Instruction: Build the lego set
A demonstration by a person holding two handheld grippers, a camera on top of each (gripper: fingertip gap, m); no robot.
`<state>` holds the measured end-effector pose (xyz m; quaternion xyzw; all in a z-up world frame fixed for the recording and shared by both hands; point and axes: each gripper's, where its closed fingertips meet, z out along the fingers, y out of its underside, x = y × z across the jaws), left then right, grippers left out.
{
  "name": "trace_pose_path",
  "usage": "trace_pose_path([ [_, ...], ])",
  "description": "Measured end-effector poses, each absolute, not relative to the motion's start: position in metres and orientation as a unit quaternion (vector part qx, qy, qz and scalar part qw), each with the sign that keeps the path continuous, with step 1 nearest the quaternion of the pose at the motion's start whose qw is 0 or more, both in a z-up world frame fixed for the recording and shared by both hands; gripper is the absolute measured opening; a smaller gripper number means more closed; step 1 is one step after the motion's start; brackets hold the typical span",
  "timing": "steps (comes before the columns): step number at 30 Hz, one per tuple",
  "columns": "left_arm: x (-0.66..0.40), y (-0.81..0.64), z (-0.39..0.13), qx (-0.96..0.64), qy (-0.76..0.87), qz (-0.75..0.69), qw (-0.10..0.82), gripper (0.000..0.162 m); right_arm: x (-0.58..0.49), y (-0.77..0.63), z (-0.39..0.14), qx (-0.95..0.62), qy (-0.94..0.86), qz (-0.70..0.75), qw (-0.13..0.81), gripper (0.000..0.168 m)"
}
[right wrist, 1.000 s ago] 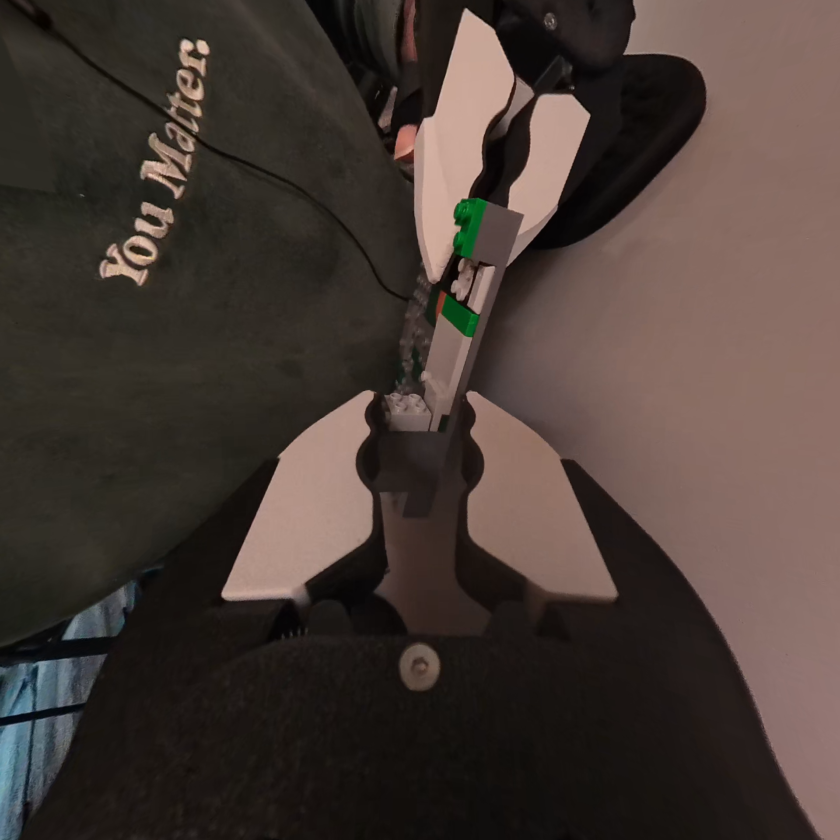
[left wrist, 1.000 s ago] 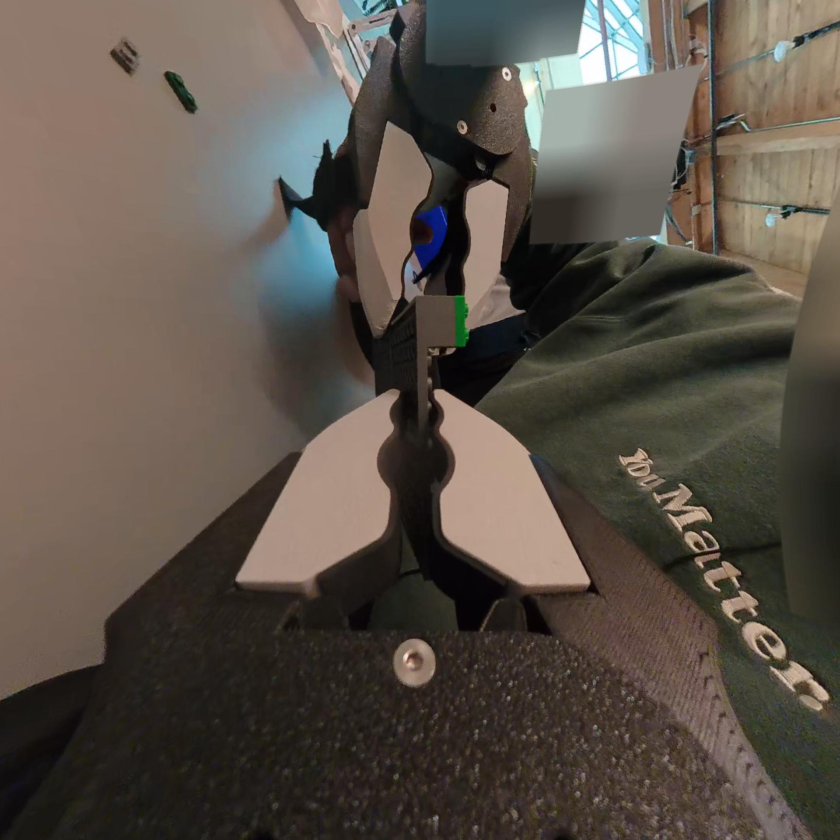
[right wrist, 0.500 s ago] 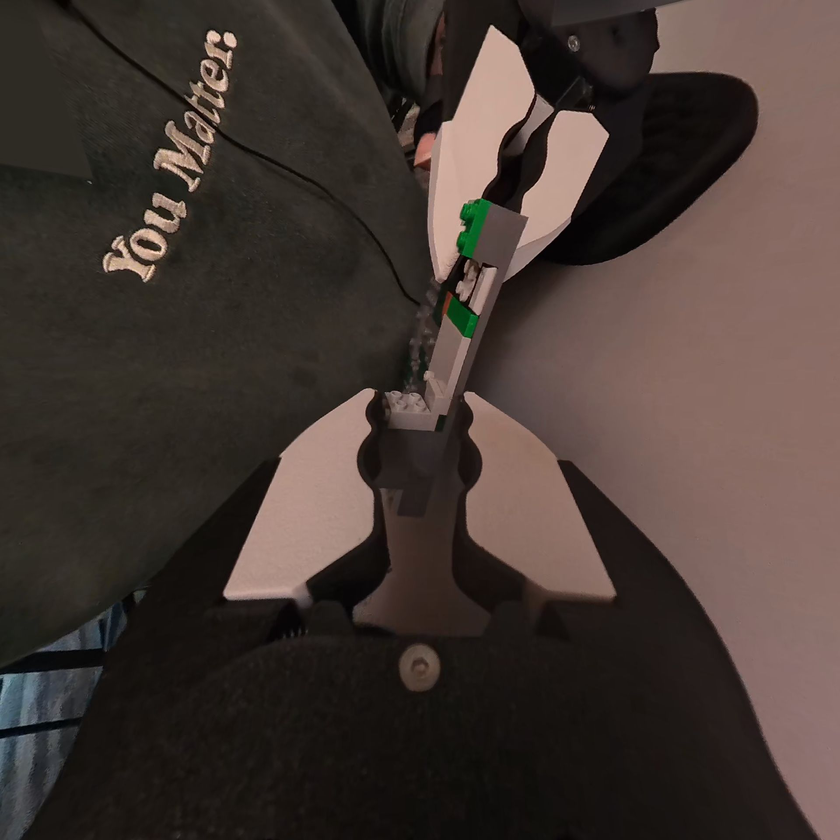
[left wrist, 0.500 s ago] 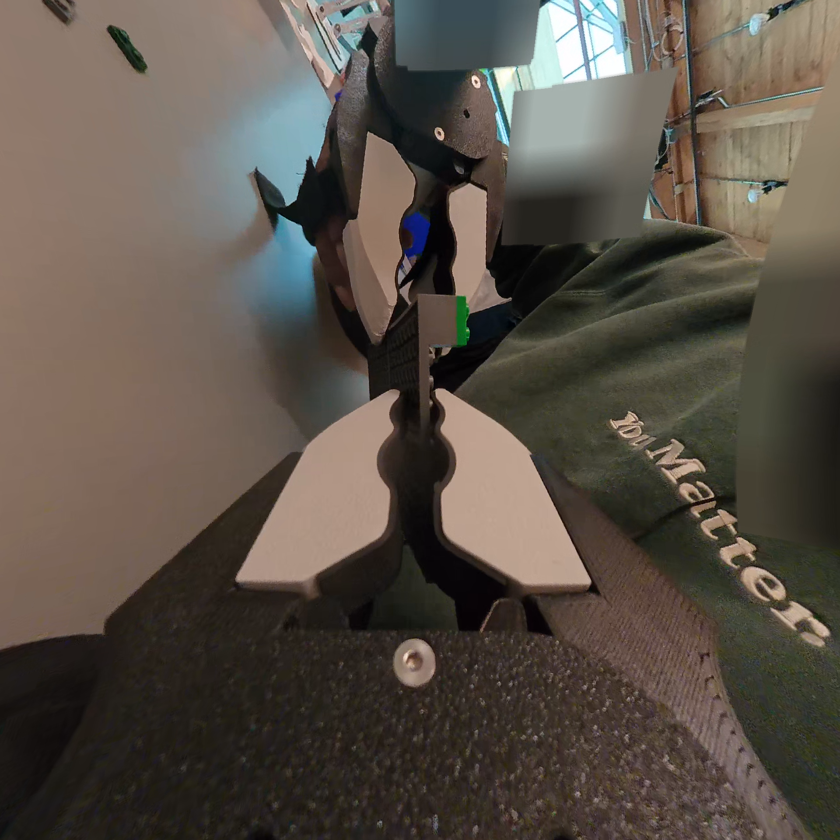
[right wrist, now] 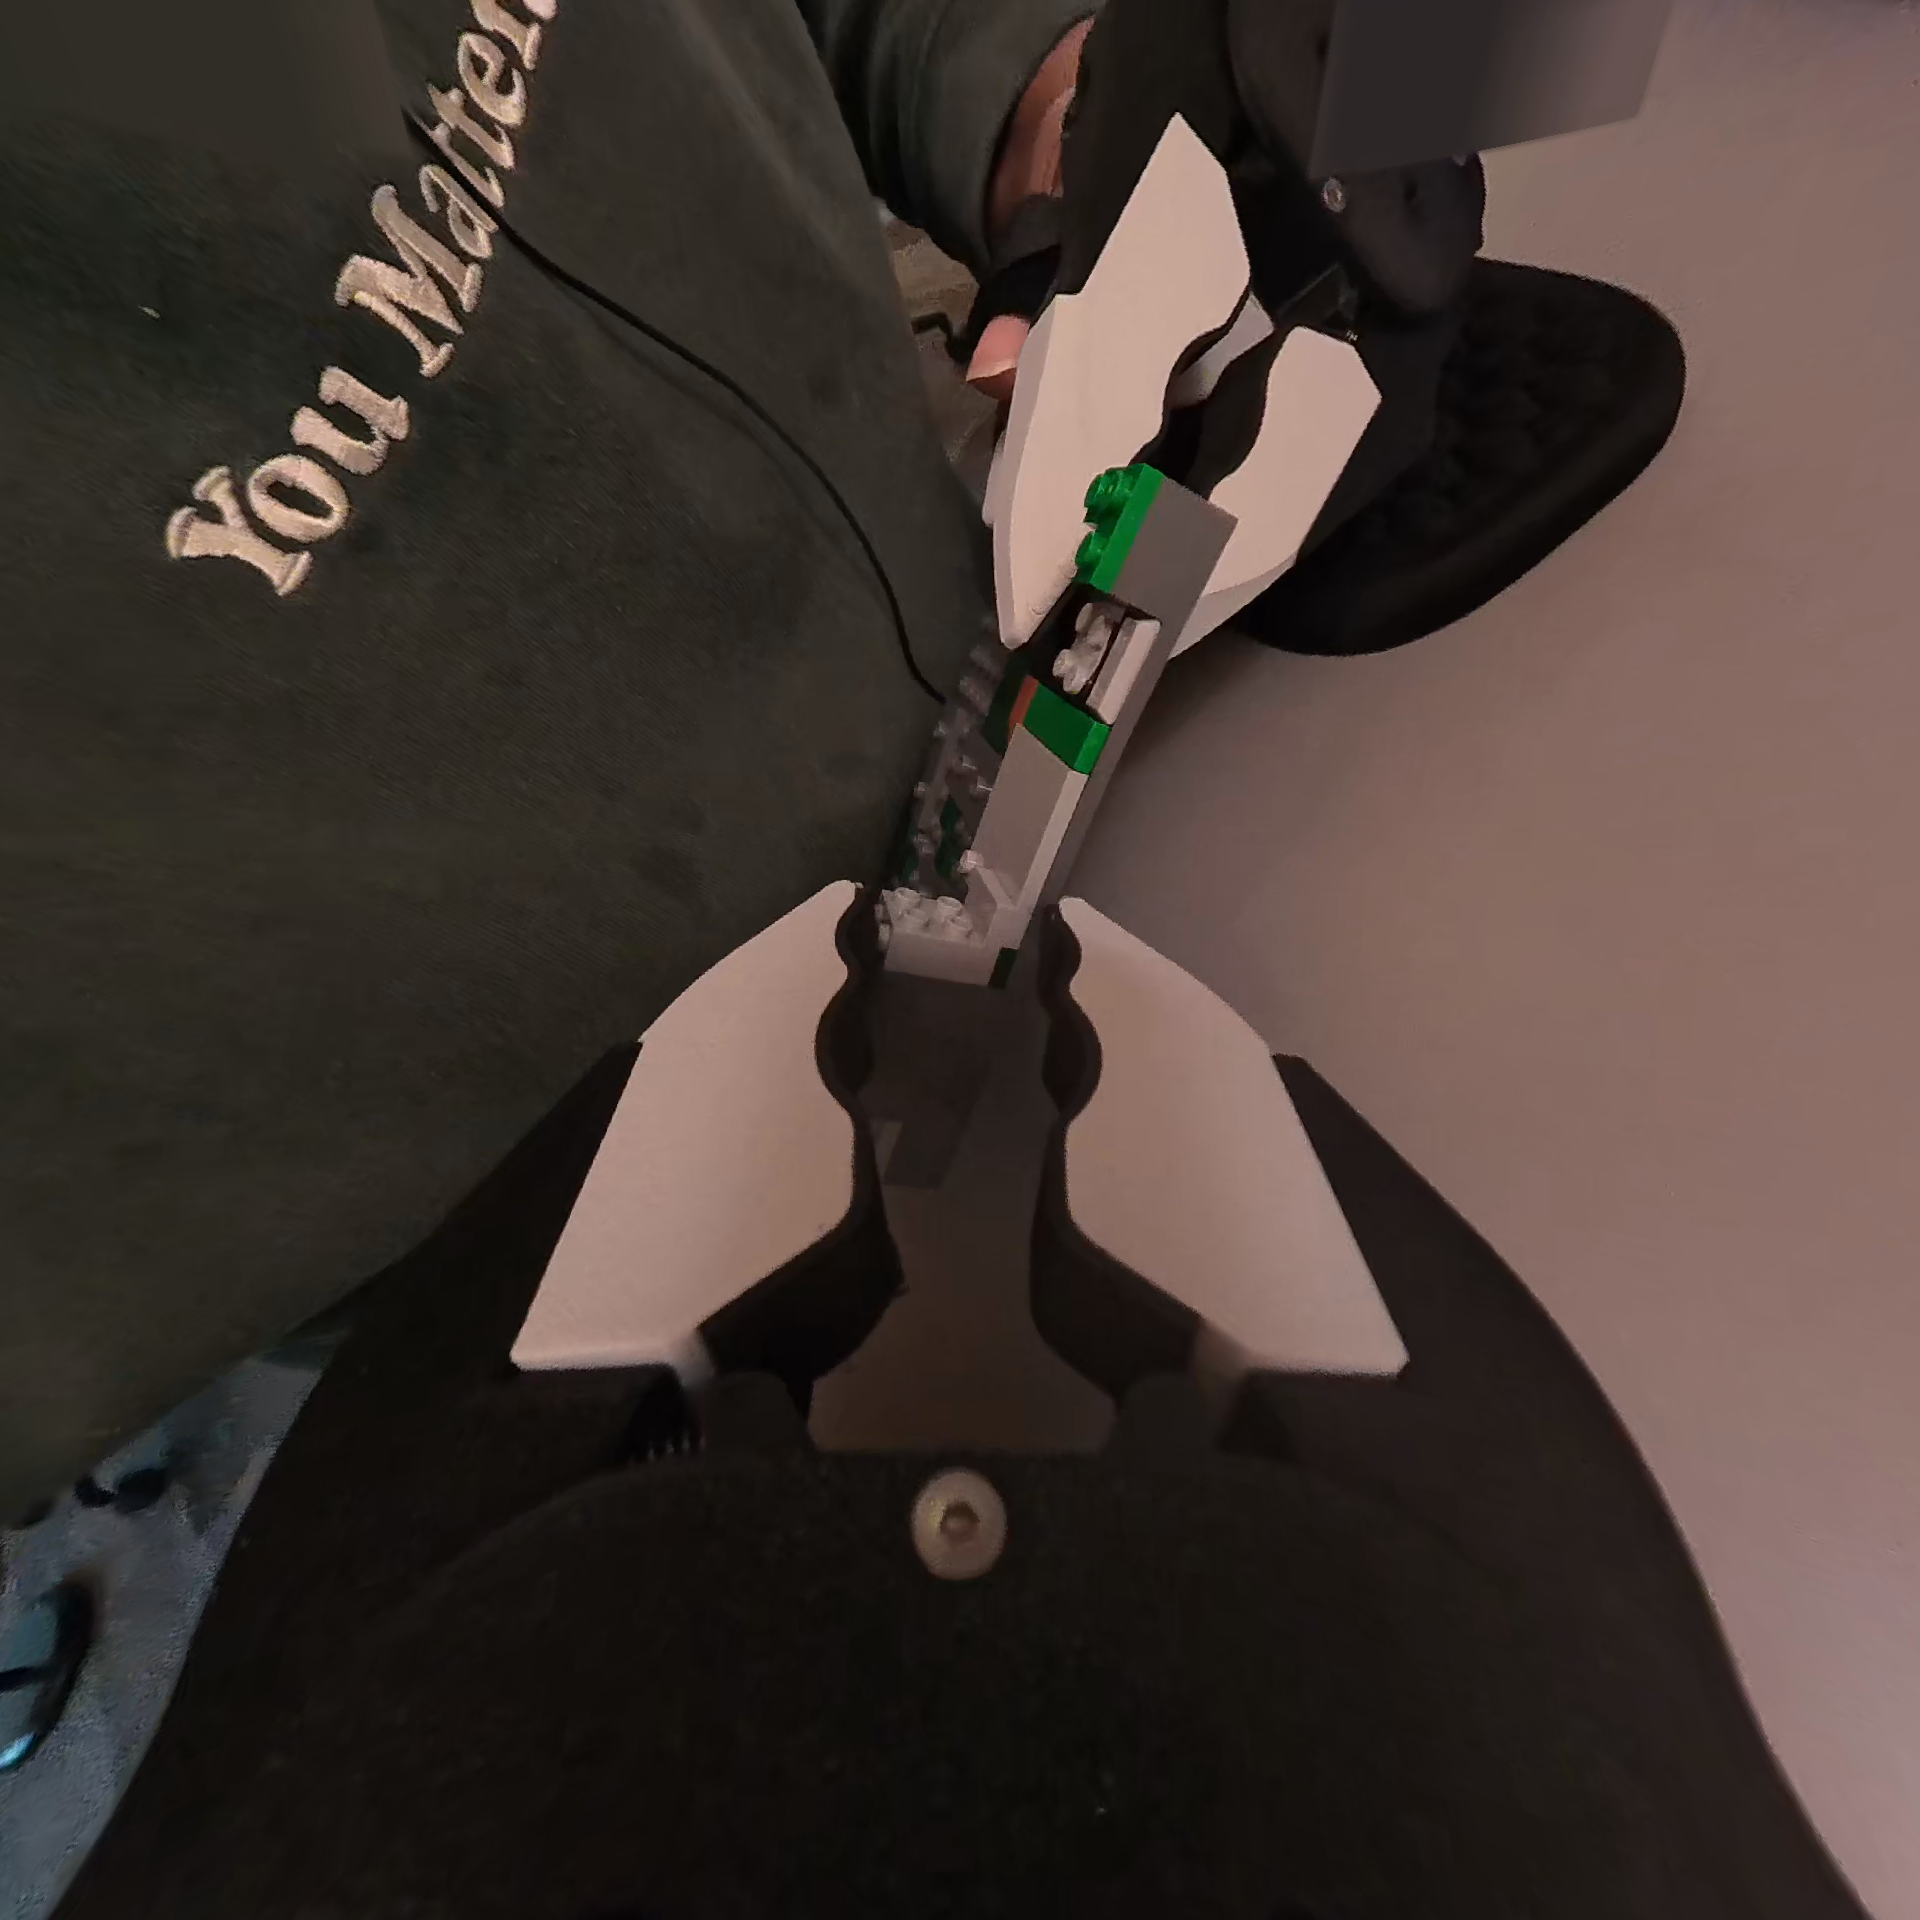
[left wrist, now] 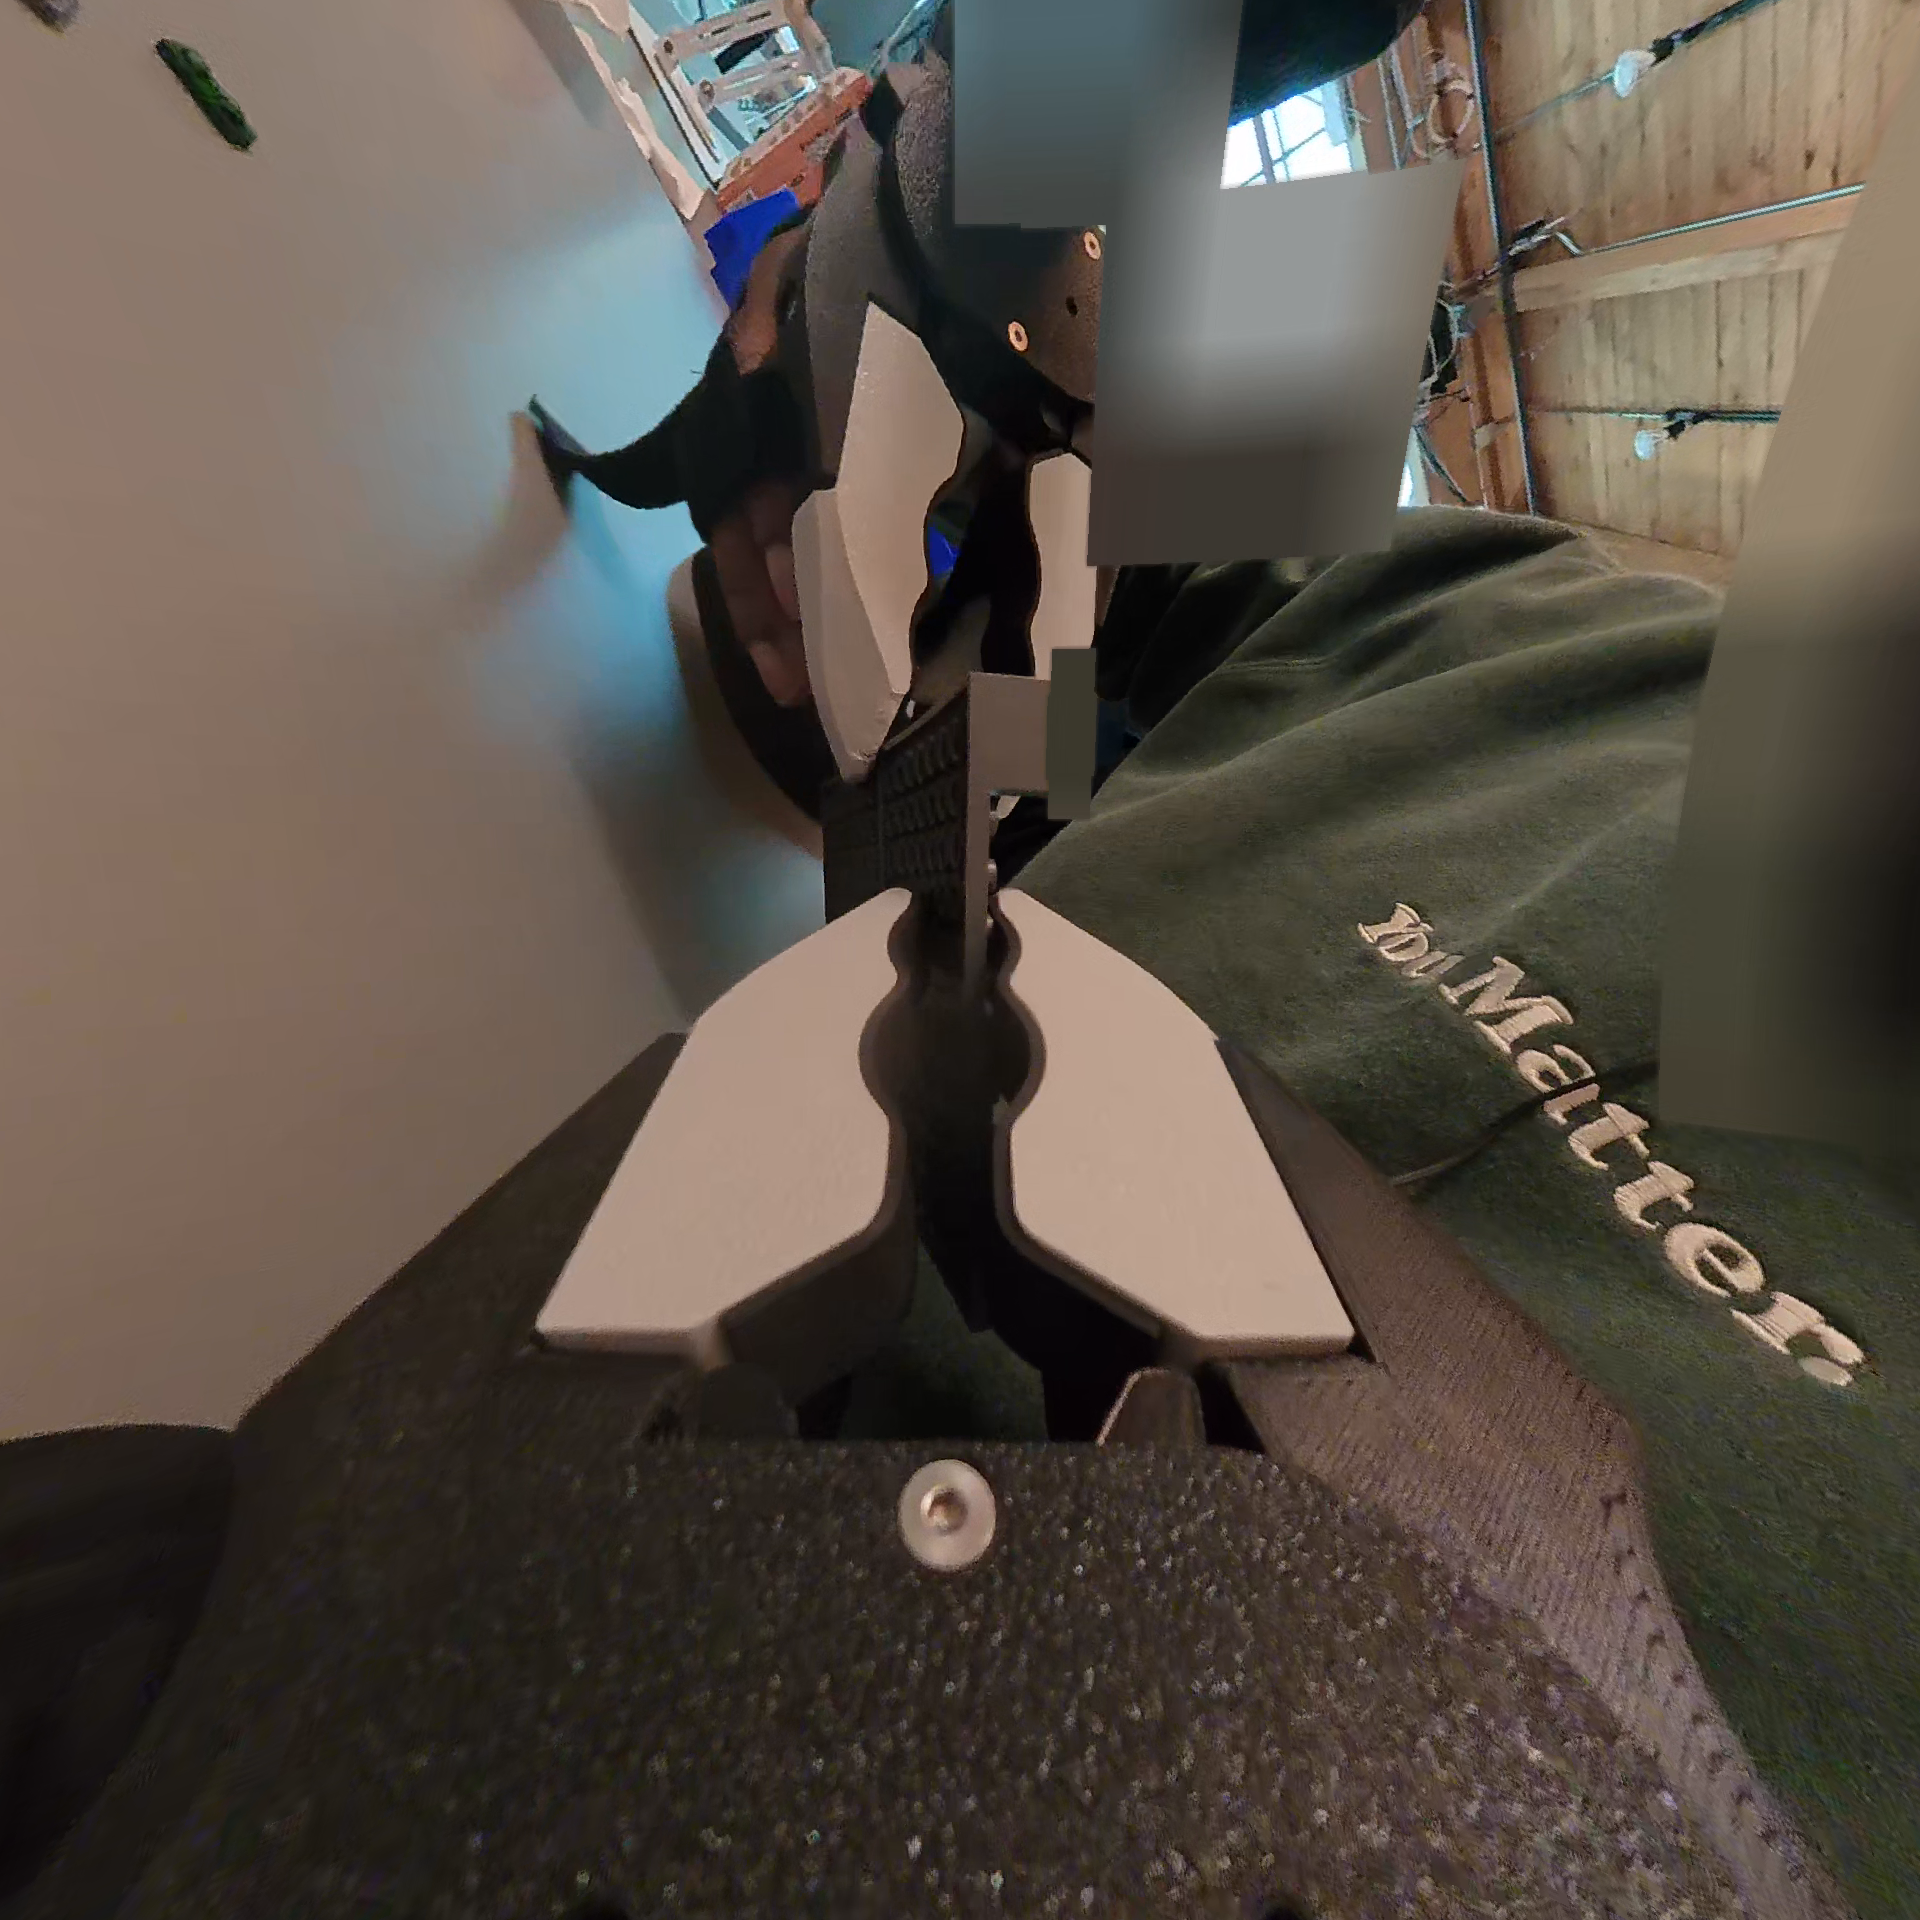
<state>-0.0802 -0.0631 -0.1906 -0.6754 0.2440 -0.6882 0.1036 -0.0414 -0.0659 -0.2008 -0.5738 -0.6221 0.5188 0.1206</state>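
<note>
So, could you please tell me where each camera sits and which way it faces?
Left wrist view: on the left tongs, looking along them at the right tongs; person's sweatshirt at right.
Right wrist view: on the right tongs, looking back at the left tongs; sweatshirt at left.
Shared: the lego build, gripped by both tongs.

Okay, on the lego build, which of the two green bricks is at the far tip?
The studded green brick caps the far tip of the lego build, by the left hand-held gripper. The smooth green brick sits mid-length.

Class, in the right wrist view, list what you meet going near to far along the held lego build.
Right gripper → white studded brick → grey plate → green brick → green studded brick → left gripper.
</note>
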Motion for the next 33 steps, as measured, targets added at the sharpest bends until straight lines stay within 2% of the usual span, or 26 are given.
trace_pose_path([
  [1,-0.081,-0.063,-0.189,-0.672,0.249,-0.689,0.109,0.010,-0.042,-0.066,-0.199,-0.571,-0.627,0.515,0.125,0.031],
  [6,-0.084,-0.053,-0.182,-0.659,0.279,-0.679,0.165,0.009,-0.046,-0.056,-0.188,-0.582,-0.635,0.488,0.143,0.032],
  [13,-0.084,-0.040,-0.175,-0.650,0.280,-0.673,0.213,0.007,-0.044,-0.045,-0.173,-0.595,-0.643,0.463,0.133,0.043],
  [16,-0.084,-0.038,-0.170,-0.644,0.285,-0.670,0.236,0.007,-0.046,-0.044,-0.171,-0.615,-0.614,0.481,0.115,0.041],
  [19,-0.086,-0.036,-0.167,-0.638,0.288,-0.669,0.250,0.008,-0.047,-0.046,-0.172,-0.624,-0.597,0.496,0.092,0.031],
  [33,-0.091,-0.026,-0.166,-0.634,0.269,-0.672,0.271,0.007,-0.051,-0.041,-0.173,-0.628,-0.615,0.464,0.111,0.031],
])
